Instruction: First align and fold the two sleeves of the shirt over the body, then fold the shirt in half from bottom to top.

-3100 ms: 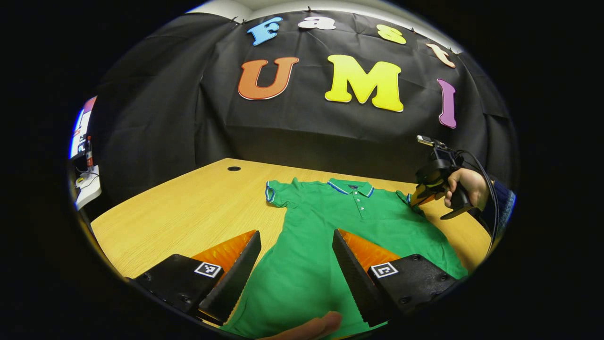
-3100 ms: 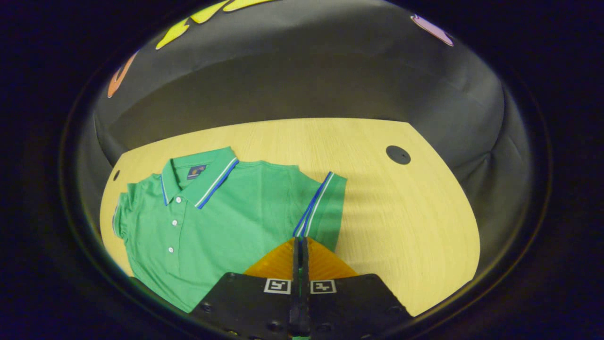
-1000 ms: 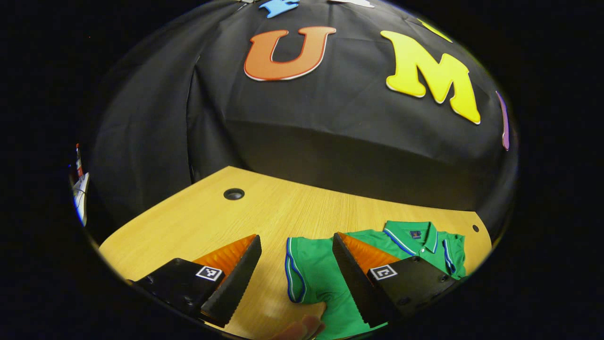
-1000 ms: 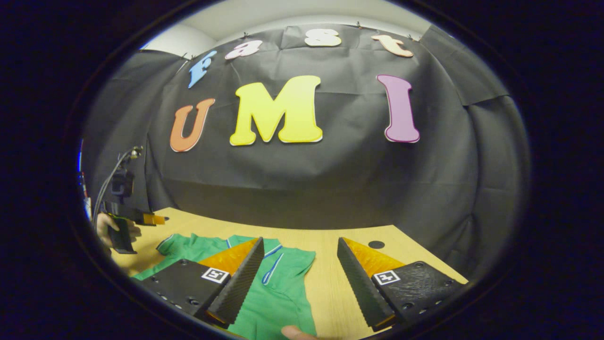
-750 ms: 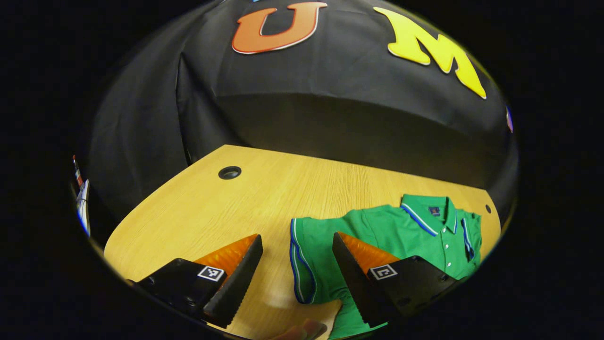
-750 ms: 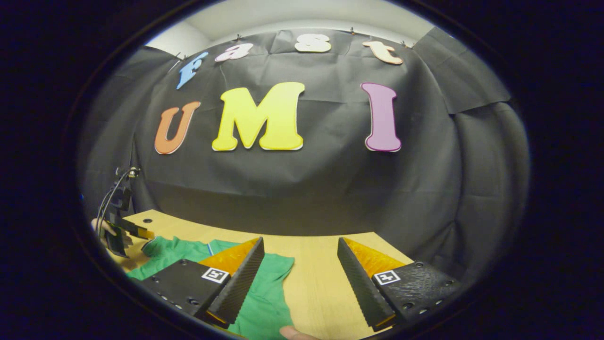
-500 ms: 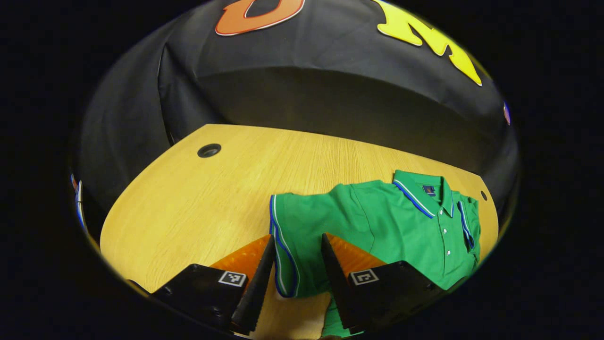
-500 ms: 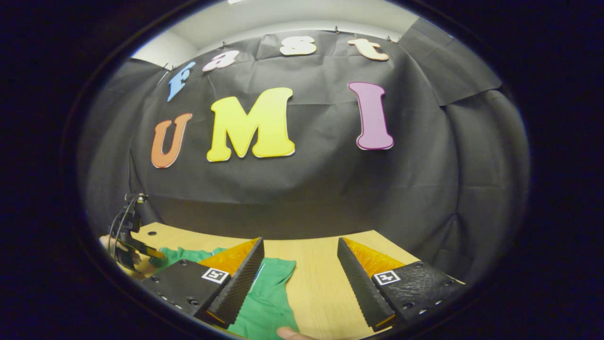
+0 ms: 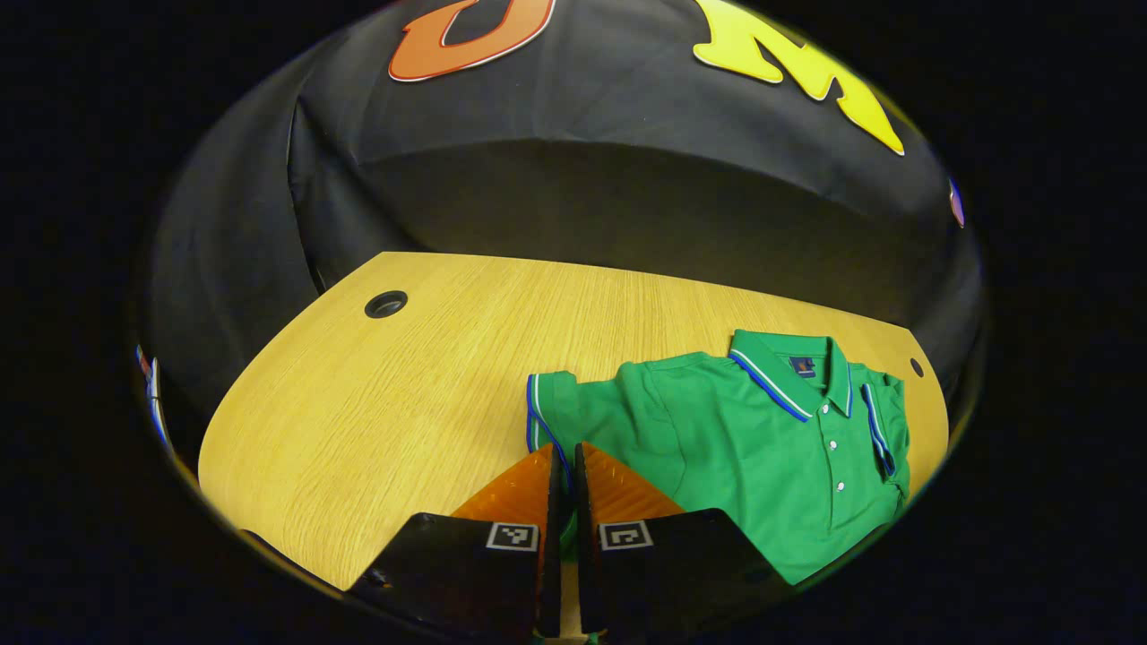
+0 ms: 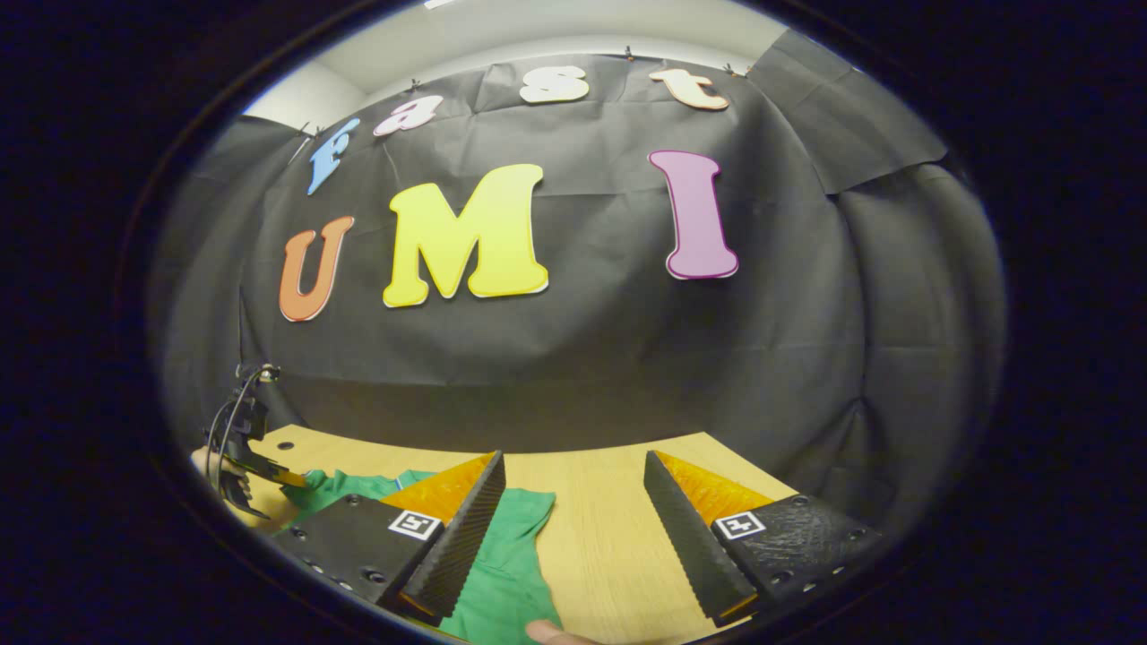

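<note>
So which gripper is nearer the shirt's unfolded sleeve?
Left. The left gripper is shut on the unfolded sleeve at its cuff; the right gripper hangs open at the shirt's far side.

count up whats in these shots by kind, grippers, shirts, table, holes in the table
Grippers: 2, the left gripper shut on the near sleeve, the right gripper open
Shirts: 1, the green polo shirt
Tables: 1, the wooden table
Holes in the table: 2, one far left, one by the shirt's far side
Total: 6

Dim booth, sharp centre, fisheye-warped edges
</note>
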